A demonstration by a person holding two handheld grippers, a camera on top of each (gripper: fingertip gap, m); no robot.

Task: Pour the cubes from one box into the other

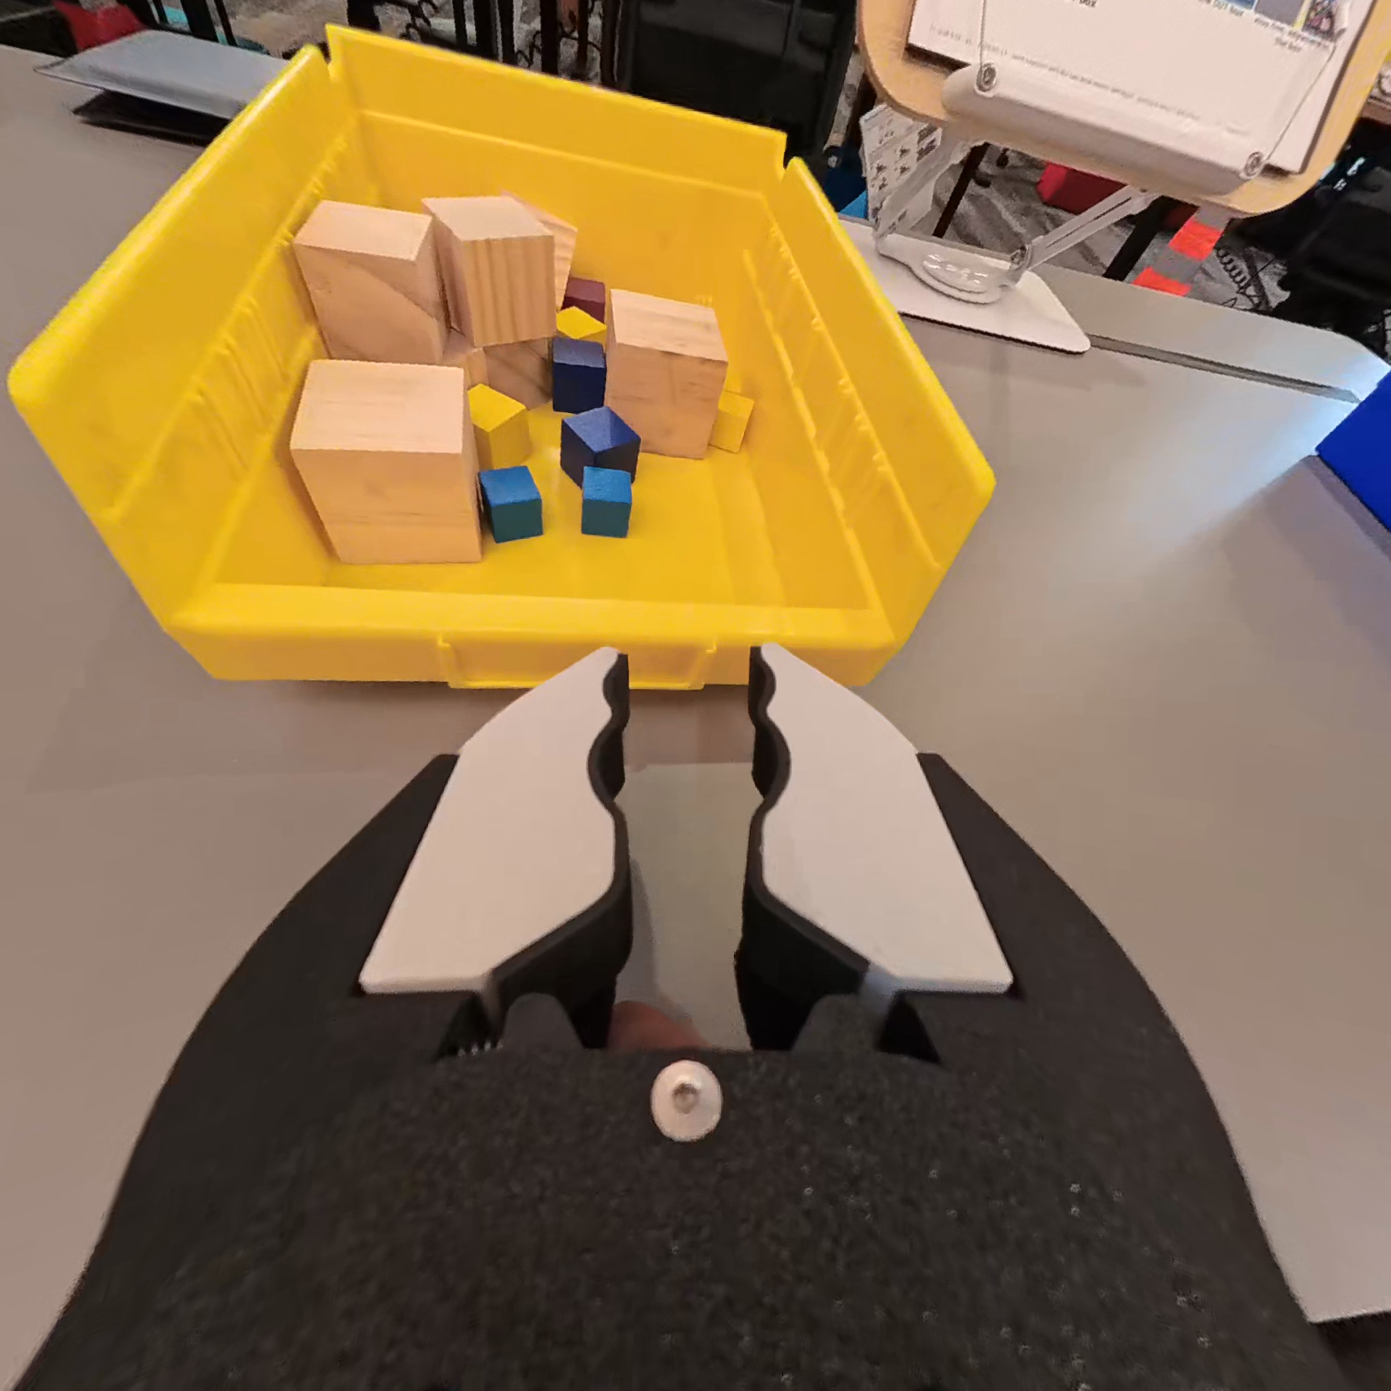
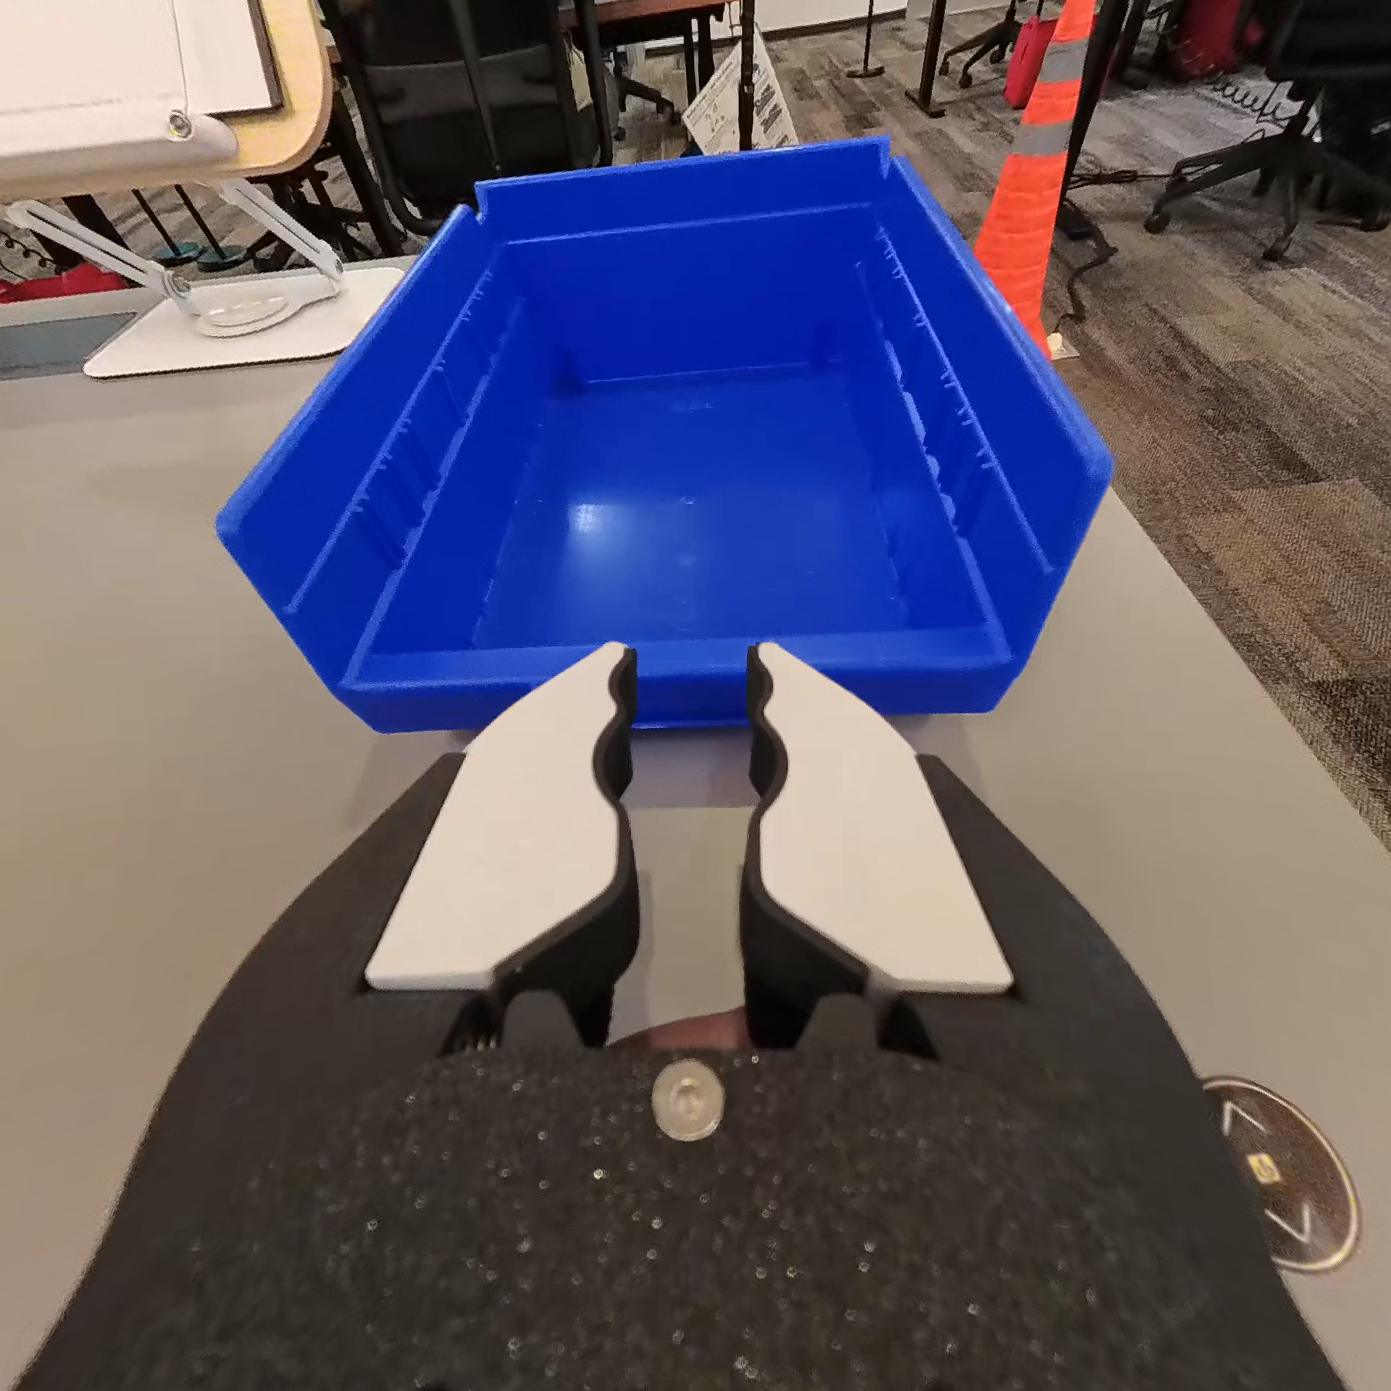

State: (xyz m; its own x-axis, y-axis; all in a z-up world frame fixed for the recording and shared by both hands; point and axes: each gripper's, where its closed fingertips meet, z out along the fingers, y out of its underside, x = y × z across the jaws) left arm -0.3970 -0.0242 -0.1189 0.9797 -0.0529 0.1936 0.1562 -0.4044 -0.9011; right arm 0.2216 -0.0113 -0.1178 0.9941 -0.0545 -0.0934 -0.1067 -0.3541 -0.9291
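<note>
Left gripper [image 1: 686, 662] poised just short of the low front wall of the yellow box [image 1: 527, 625], fingers apart, holding nothing. Inside the box, toward the back left: large wooden cubes [image 1: 384, 451] heaped with small blue cubes [image 1: 512, 503] and yellow cubes [image 1: 497, 421]. Right gripper [image 2: 689, 658] likewise spread and unladen, just before the front lip of the blue box [image 2: 677, 677]. Both boxes flat on the grey table [image 2: 150, 677]. Orange cone [image 2: 1031, 165] on the floor beyond.

Blue box [image 1: 1362, 459] cut off at right edge; lower wooden cubes [image 1: 512, 369] half hidden.
</note>
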